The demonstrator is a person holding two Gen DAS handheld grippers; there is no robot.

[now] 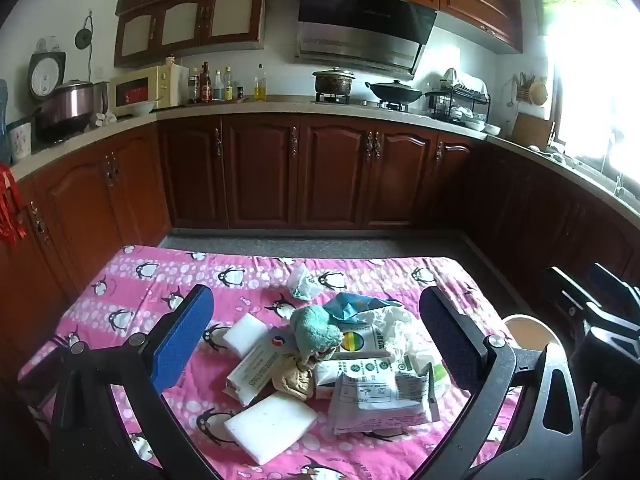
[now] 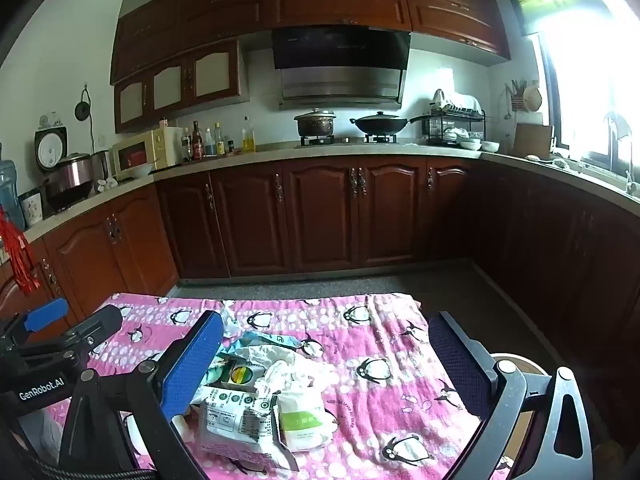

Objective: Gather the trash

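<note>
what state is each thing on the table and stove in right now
left tool: open, empty, above the pile
right tool: open, empty
white foam block: flat on the cloth
teal cloth: crumpled atop the pile
white printed pouch: crumpled, lying flat
pot: lidded
wok: lidded

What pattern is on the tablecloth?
The tablecloth is pink with white dots and penguins, clearest in the right wrist view.

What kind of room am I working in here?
A home kitchen, most likely: a range hood above a stove with a pot and wok, and a dish rack on the counter.
</note>
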